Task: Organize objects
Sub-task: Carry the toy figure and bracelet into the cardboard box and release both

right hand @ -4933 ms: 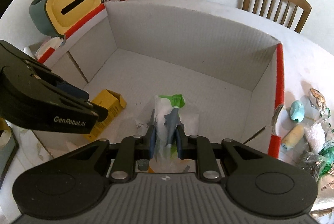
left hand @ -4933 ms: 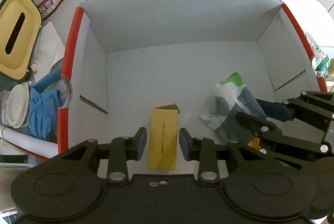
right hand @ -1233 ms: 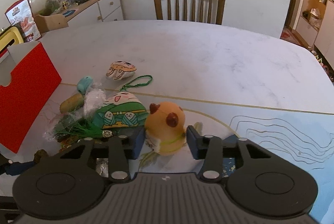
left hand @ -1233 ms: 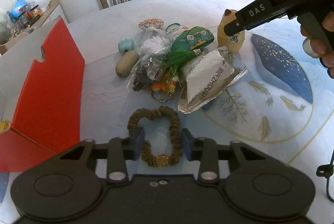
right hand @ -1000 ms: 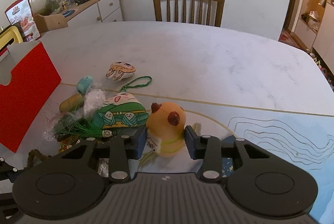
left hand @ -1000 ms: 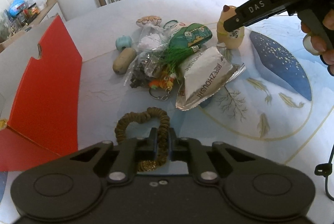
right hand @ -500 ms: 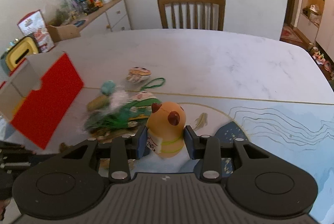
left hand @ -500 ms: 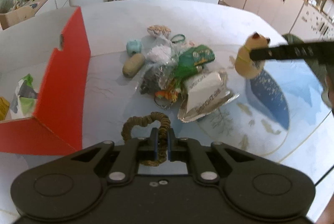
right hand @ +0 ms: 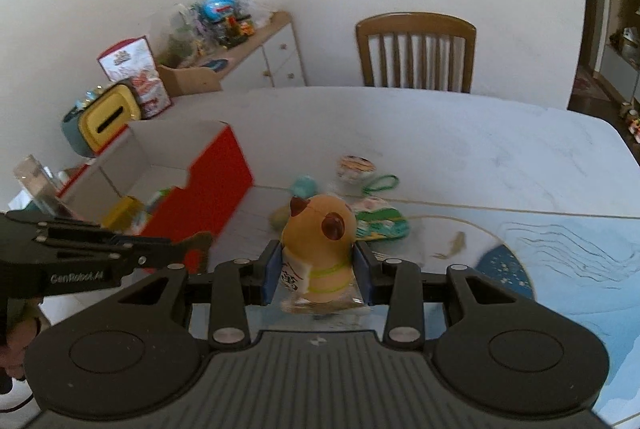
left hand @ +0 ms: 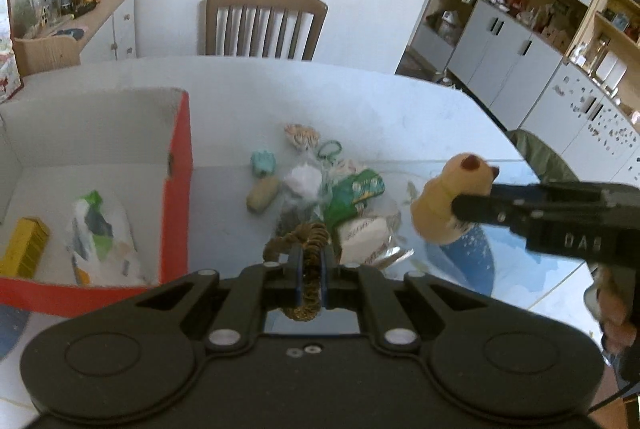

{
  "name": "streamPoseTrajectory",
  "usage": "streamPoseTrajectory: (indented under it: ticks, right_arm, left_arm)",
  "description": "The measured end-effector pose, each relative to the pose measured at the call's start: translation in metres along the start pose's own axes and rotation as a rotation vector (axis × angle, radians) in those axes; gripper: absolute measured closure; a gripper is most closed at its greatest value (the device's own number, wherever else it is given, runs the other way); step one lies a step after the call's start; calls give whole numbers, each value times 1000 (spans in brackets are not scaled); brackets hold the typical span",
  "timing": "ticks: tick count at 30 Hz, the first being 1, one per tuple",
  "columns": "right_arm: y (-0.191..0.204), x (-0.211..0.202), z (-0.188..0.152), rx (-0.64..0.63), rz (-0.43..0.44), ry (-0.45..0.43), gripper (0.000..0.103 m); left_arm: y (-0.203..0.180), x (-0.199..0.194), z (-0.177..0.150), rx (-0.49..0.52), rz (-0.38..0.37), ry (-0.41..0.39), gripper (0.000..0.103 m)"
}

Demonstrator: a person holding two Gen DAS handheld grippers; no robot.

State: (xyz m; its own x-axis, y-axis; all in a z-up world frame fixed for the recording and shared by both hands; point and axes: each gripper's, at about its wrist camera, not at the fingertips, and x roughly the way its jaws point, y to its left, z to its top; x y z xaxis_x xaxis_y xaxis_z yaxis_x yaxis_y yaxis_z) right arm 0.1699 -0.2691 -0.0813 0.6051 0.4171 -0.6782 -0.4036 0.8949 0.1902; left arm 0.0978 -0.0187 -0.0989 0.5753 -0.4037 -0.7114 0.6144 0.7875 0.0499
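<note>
Left fingers [left hand: 297,271] clamped on brown scrunchie [left hand: 308,243], right fingers [right hand: 271,271] pinching dog-shaped toy [right hand: 318,249]; both lifted clear of desk [right hand: 460,133] clutter (presumably bound for red box [left hand: 176,189], left of both).

The right tongs [left hand: 456,207] carry the white letters "DAS" on the black side of their body, seen from the left wrist view. The left tongs [right hand: 196,243] bear "GenRobot.AI" in white on their black side, seen from the right wrist view. The plush toy [right hand: 318,249] has a white tag with dark characters, too blurred to read. Print on the other packages is illegible.
</note>
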Motion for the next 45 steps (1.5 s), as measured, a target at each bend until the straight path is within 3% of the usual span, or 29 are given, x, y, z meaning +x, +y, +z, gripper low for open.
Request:
streamPoseTrajectory:
  ticks: [25,40,45]
  right_arm:
    - [135,40,52,-112,69,2,65]
    - [192,111,70,-130,84,59,65]
    - [207,147,67,-177,40,102,65]
  left_arm:
    - [123,-52,54,-36,31,-62,97]
    - [201,-30,68,-42,98,-8,97]
    - [221,-13,69,-44,132,21,97]
